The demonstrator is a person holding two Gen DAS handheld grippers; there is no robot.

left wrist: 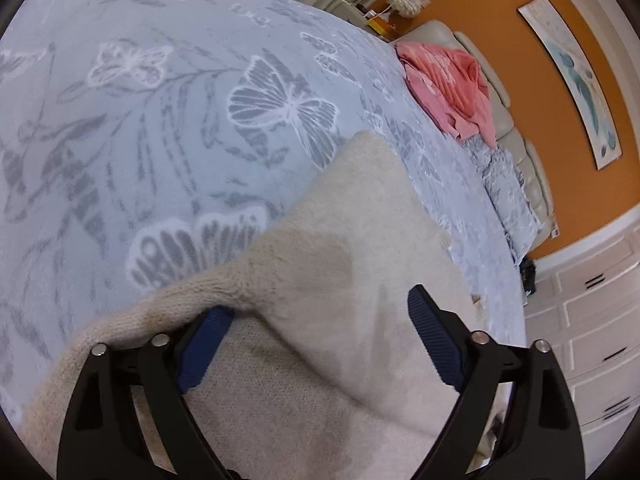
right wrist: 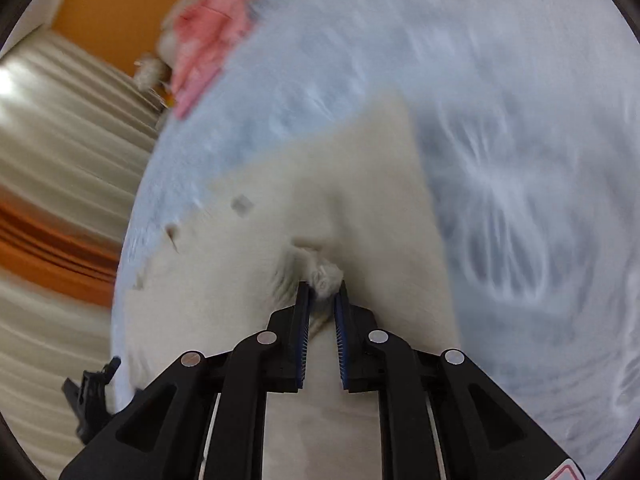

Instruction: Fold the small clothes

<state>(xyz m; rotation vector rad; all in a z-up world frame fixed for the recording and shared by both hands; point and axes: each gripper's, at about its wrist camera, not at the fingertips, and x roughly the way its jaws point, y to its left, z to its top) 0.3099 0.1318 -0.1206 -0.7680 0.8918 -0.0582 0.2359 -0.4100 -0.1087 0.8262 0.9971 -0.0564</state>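
Left gripper (left wrist: 320,320): my jaws stand spread wide, blue pads (left wrist: 434,340) well apart. The left pad is tucked under a rolled edge of the cream garment (left wrist: 340,248); the right pad sits above the cloth, and I cannot tell whether it touches. Nothing is pinched between them.

Right gripper (right wrist: 322,290): my jaws are drawn nearly together, pinching a small bunched tuft of the garment (right wrist: 326,274) at the tips. The cloth puckers into creases around the pinch point. This view is motion-blurred; fine detail is lost.

Garment: cream, fuzzy knit, lying on the bed. In the left view it runs from under the gripper up to a pointed corner toward the middle of the frame, with a thick rolled hem curving to the lower left. In the right view it spreads ahead of the fingers, with a small grey square patch (right wrist: 243,205) on its left part.

Blanket (left wrist: 140,120): pale blue with grey and white butterfly and leaf print, covering the bed beneath the garment.

Pink cloth (left wrist: 448,88): crumpled heap at the far edge of the bed, against a beige headboard (left wrist: 504,108), well apart from the garment.

Surroundings: orange wall (left wrist: 520,68) with a framed picture (left wrist: 572,76); white drawers (left wrist: 592,320) at right; pale curtains (right wrist: 60,120) in the right view.
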